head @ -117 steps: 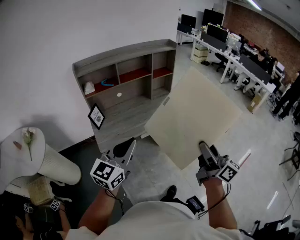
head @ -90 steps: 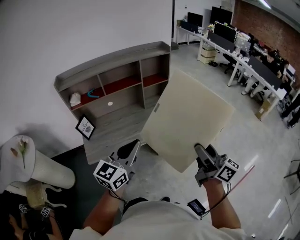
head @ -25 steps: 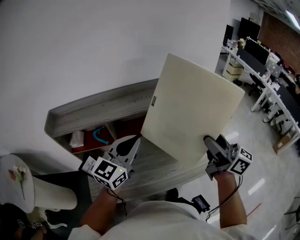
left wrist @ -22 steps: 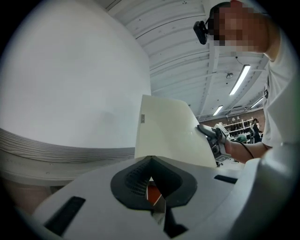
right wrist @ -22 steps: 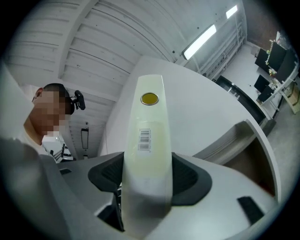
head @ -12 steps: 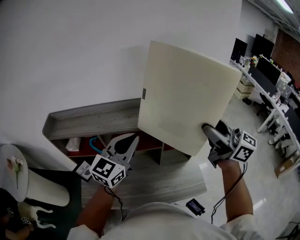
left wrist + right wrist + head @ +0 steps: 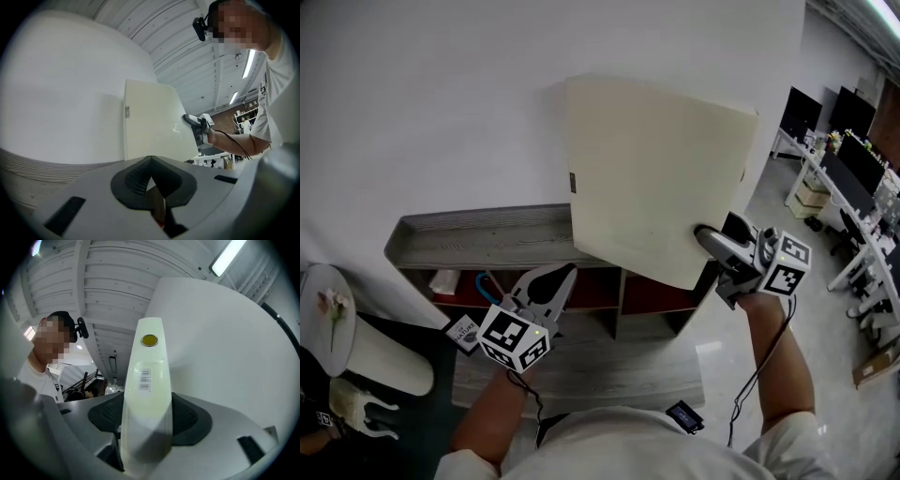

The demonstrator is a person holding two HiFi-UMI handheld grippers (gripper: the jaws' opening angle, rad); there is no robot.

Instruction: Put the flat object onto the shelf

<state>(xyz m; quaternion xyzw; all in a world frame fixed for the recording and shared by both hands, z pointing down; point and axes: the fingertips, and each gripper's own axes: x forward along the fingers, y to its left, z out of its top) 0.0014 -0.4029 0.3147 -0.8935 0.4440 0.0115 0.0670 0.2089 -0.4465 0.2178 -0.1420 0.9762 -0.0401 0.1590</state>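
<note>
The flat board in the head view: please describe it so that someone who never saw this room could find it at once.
Find the white wall and the grey wooden shelf unit standing against it. Above the shelf's top, the right gripper clamps a large cream board by its lower right corner, holding it roughly upright. Nothing else is so big, pale and thin.

Cream board [image 7: 146,380] in R hand-held gripper [image 7: 143,430]

The shelf [image 7: 487,246] top is bare along its left stretch and open from above, with the wall [image 7: 441,94] close behind. The board [image 7: 656,178], clamped in the right tool [image 7: 705,234], screens the right stretch. The closed left tool [image 7: 567,275] hangs before the cubbies.
</note>
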